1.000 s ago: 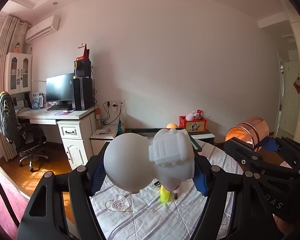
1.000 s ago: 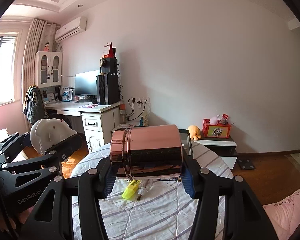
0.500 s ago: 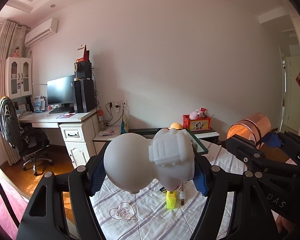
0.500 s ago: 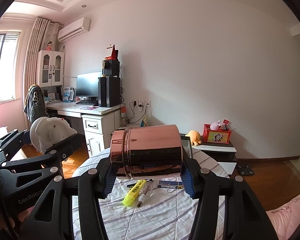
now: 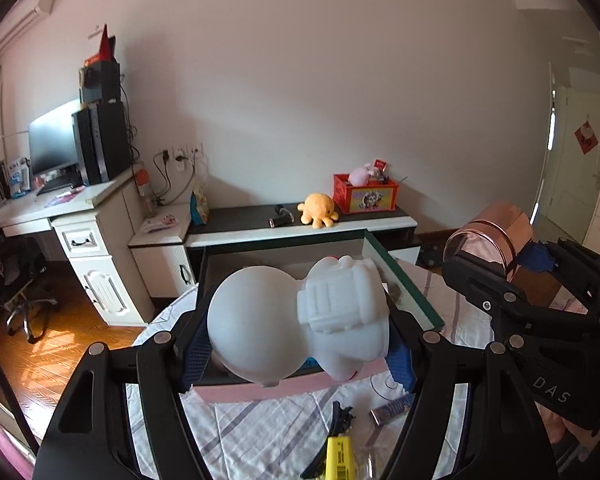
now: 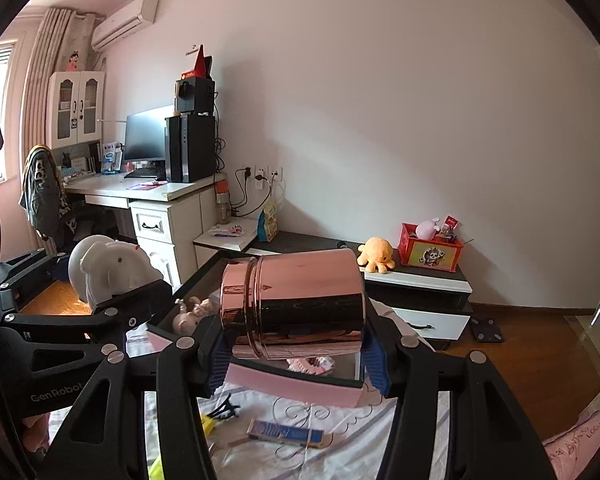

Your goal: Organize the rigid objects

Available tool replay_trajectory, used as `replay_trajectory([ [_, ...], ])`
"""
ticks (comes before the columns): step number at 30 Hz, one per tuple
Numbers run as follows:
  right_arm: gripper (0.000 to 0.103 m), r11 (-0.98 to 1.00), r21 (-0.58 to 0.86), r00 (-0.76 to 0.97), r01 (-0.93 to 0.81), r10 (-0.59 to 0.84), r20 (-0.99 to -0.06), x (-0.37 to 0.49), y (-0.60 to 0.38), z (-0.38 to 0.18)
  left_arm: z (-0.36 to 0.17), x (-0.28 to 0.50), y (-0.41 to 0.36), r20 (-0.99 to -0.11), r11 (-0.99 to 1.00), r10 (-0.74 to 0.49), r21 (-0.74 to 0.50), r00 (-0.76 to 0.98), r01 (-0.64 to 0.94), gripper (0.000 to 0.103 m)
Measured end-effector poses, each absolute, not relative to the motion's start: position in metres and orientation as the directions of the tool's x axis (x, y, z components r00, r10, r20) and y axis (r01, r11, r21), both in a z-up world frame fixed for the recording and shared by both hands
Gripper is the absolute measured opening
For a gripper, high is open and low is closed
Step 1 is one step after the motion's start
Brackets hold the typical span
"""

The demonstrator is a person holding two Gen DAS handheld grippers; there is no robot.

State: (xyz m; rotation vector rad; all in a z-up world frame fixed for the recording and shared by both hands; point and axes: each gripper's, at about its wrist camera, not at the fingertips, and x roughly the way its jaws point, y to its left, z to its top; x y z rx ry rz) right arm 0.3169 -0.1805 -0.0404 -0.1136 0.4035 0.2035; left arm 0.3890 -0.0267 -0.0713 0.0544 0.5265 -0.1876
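Seen first from the left wrist camera, the left gripper (image 5: 300,340) clamps a white astronaut figurine (image 5: 300,318) between its blue pads (image 5: 194,356), the figurine lying sideways with its round helmet toward the left finger and its ribbed backpack toward the right. Directly behind and partly beneath it stands an open pink box (image 5: 260,392) with a dark rim, set on a table covered by a striped white cloth (image 5: 268,436). On the cloth near the camera lie a yellow highlighter (image 5: 339,458), a black hair clip (image 5: 342,416) and a small blue packet (image 5: 392,408). At the right edge of this view the right gripper (image 5: 516,280) carries a copper-coloured canister (image 5: 490,236). From the right wrist camera, the right gripper (image 6: 296,344) grips the same canister (image 6: 296,304) across its ends, lid end against the left pad, so that the cylinder lies level above the pink box (image 6: 300,386). A doll (image 6: 188,314) is visible inside the box at its left side; other contents are too hidden to identify. The blue packet (image 6: 288,434) and the hair clip (image 6: 224,408) lie on the cloth in front of the box. At left, the left gripper (image 6: 100,296) holds the figurine (image 6: 108,272) beside the box's left corner.
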Motion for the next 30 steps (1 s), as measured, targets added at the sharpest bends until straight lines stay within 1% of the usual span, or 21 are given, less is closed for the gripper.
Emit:
replay_trajectory([
  [1,0.056,0.973,-0.072,0.891,-0.221,0.171,-0.421,0.333,-0.181,-0.044,-0.076,0.406,-0.027,-0.524,0.984,-0.147,0.01,0.839,0.179,0.073],
  [3,0.056,0.971,-0.068,0.87,-0.229,0.173,-0.461,0.364,-0.183,-0.054,-0.085,0.437,-0.028,-0.559,0.982,-0.155,0.005,0.815,0.19,0.073],
  [8,0.056,0.969,-0.04,0.794,-0.243,0.175,-0.582,0.436,-0.185,-0.093,-0.122,0.505,-0.028,-0.672,0.985,-0.131,-0.006,0.729,0.171,0.073],
  [11,0.056,0.972,-0.023,0.752,-0.236,0.167,-0.638,0.465,-0.186,-0.115,-0.139,0.53,-0.03,-0.715,0.984,-0.136,-0.016,0.686,0.179,0.073],
  [15,0.056,0.968,-0.003,0.693,-0.252,0.178,-0.699,0.488,-0.186,-0.14,-0.154,0.544,-0.036,-0.734,0.984,-0.11,0.016,0.67,0.18,0.071],
  [17,0.056,0.967,-0.004,0.68,-0.256,0.177,-0.711,0.493,-0.185,-0.146,-0.16,0.548,-0.035,-0.744,0.985,-0.105,0.013,0.66,0.172,0.072],
  [20,0.056,0.965,0.002,0.672,-0.261,0.183,-0.718,0.496,-0.183,-0.151,-0.165,0.552,-0.033,-0.754,0.987,-0.088,0.02,0.651,0.157,0.075],
  [22,0.057,0.965,0.006,0.673,-0.262,0.187,-0.715,0.495,-0.181,-0.151,-0.165,0.55,-0.027,-0.752,0.989,-0.077,0.026,0.654,0.146,0.08],
  [23,0.06,0.965,0.015,0.677,-0.262,0.195,-0.71,0.493,-0.182,-0.15,-0.163,0.546,-0.025,-0.752,0.99,-0.074,0.025,0.655,0.14,0.081],
  [24,0.066,0.966,0.022,0.678,-0.259,0.198,-0.708,0.493,-0.183,-0.149,-0.16,0.541,-0.022,-0.748,0.99,-0.08,0.018,0.659,0.14,0.081],
  [25,0.069,0.967,0.027,0.683,-0.255,0.2,-0.702,0.488,-0.184,-0.146,-0.156,0.536,-0.019,-0.74,0.991,-0.084,0.01,0.667,0.135,0.083],
  [27,0.081,0.968,0.028,0.695,-0.25,0.199,-0.691,0.483,-0.183,-0.139,-0.146,0.52,-0.011,-0.722,0.992,-0.089,-0.006,0.686,0.123,0.089],
  [30,0.081,0.967,0.051,0.715,-0.251,0.221,-0.664,0.463,-0.184,-0.123,-0.126,0.488,-0.001,-0.674,0.993,-0.105,-0.028,0.731,0.117,0.092],
])
